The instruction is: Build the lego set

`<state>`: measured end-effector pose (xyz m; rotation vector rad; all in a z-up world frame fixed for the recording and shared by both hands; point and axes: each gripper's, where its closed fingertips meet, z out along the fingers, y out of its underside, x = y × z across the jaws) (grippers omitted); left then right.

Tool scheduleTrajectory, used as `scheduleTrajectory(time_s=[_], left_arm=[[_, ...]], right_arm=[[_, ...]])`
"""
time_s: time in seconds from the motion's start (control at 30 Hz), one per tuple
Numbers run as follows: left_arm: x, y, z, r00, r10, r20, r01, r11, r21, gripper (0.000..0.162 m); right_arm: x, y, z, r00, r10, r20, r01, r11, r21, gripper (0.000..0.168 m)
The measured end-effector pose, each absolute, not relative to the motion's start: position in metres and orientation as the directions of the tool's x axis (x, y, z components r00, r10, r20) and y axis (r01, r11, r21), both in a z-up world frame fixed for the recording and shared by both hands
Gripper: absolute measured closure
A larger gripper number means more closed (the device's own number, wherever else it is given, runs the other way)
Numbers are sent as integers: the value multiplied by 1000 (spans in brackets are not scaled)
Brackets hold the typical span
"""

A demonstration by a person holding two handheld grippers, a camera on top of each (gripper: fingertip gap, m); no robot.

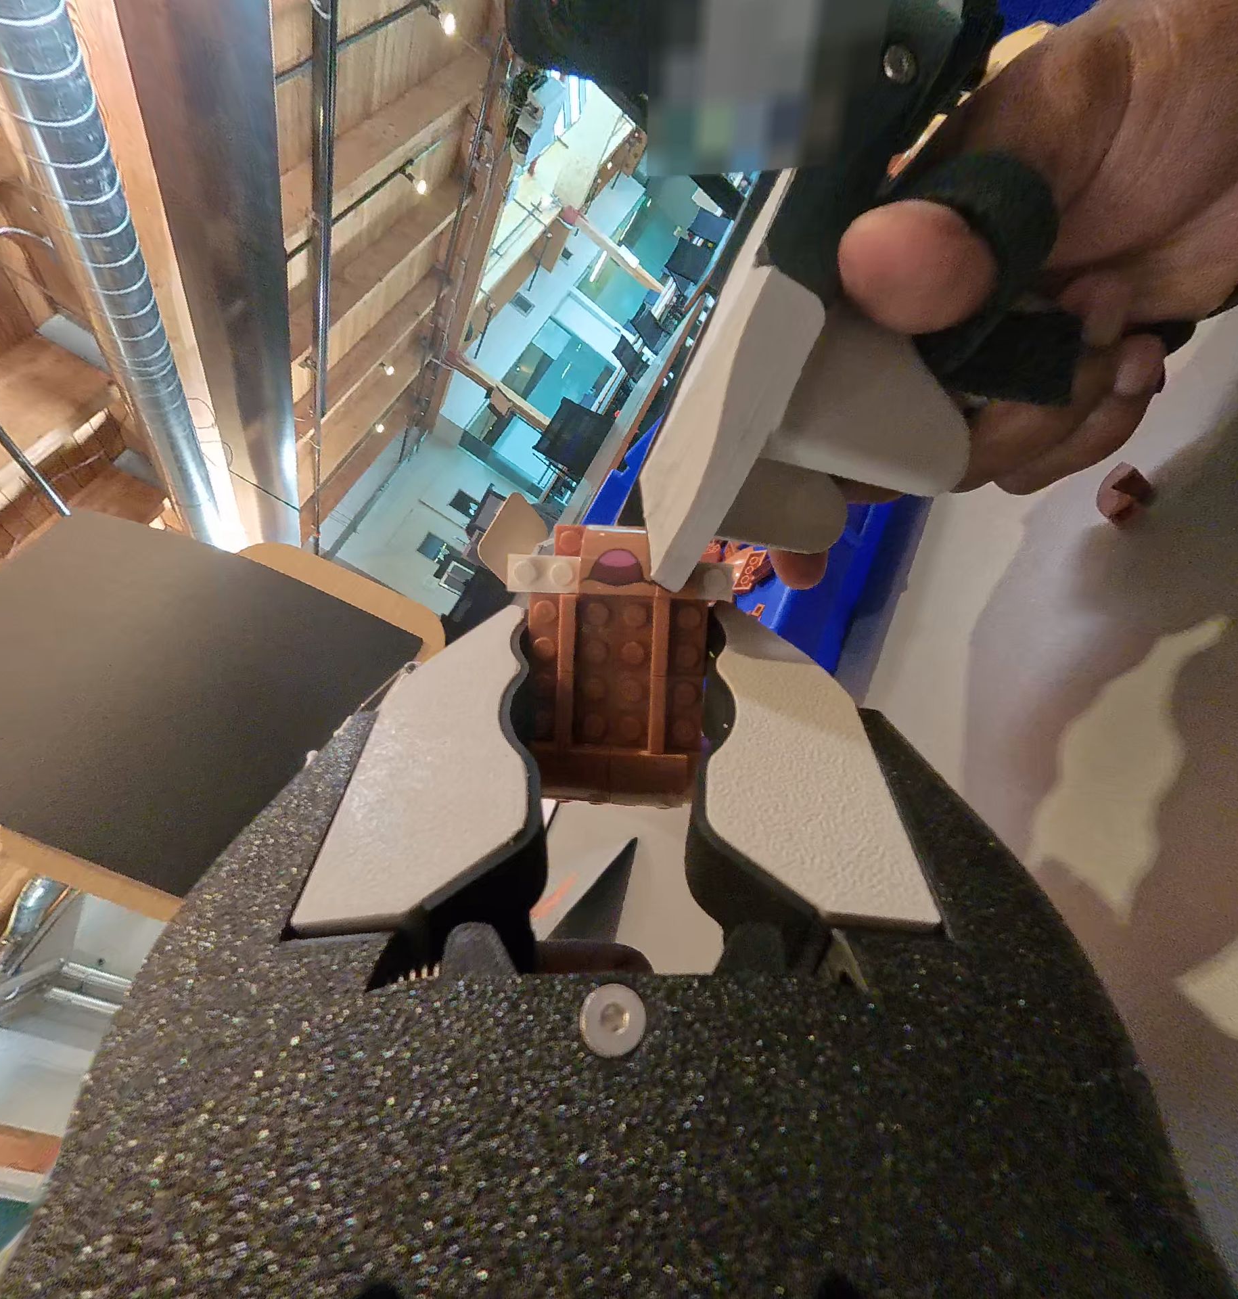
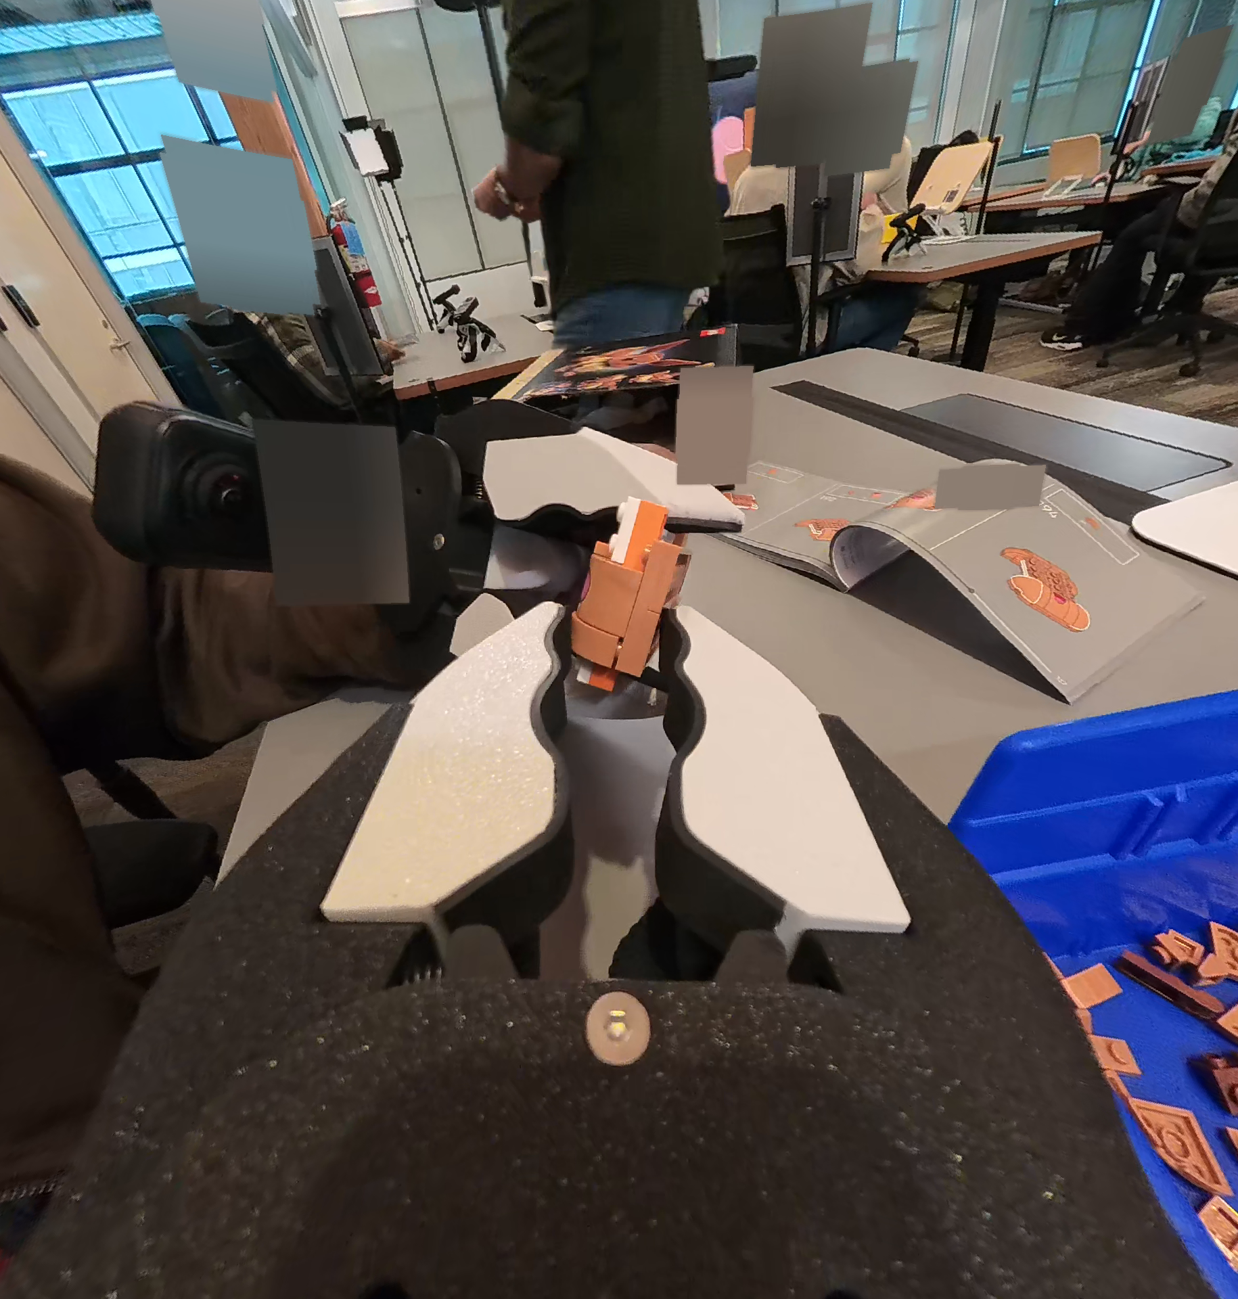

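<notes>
The half-built brown and orange plastic brick model [image 1: 613,692], a studded block with smooth tile strips along its edges and a small white studded plate [image 1: 544,571] at its far end, is sitting between the two pale grey fingers of the left gripper [image 1: 616,696], whose jaws are clamping on its sides. In the right wrist view the same model [image 2: 620,604] is showing its smooth orange side, held in the air above the grey worktop [image 2: 883,675].

The right gripper [image 2: 620,657] is meeting the model from the other side: its wavy-edged, grainy grey fingers are standing close on either side of the model's lower end, but I cannot tell whether they are pressing on it. In the left wrist view one flat grey finger [image 1: 714,450] of this gripper is angling down onto the far end of the model, with a person's hand [image 1: 1094,232] around the black handle.

Beyond the model, an open instruction booklet [image 2: 953,562] with grey pages and orange drawings is lying on the worktop, one page curling upward. To the right of the model, a blue plastic bin [image 2: 1129,794] is holding loose brown and tan plates and tiles [image 2: 1178,1040].
</notes>
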<state>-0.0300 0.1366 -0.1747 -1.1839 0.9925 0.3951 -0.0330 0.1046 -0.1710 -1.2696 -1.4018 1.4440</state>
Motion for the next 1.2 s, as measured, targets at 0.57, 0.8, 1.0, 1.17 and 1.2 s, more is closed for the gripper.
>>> scheduleTrajectory(time_s=[0.57,0.8,1.0,1.17,1.2], left_arm=[[-34,142,-174,524,-155,-838,-767,343,-543,117],[-39,143,-169,525,-105,-844,-783,328,-528,117],[-39,141,-169,505,-100,-857,-793,337,-507,117],[-39,139,-170,473,-93,-876,-810,345,-474,118],[-39,139,-170,470,-95,-878,-811,345,-472,118]], right_arm=[[-32,109,-171,-217,963,-163,116,-140,-983,142],[-32,112,-169,-152,986,-68,106,-52,-993,145],[-31,111,-170,-168,983,-74,112,-56,-992,146],[-31,109,-171,-185,979,-89,119,-67,-991,147],[-31,109,-172,-187,978,-93,120,-71,-990,147]])
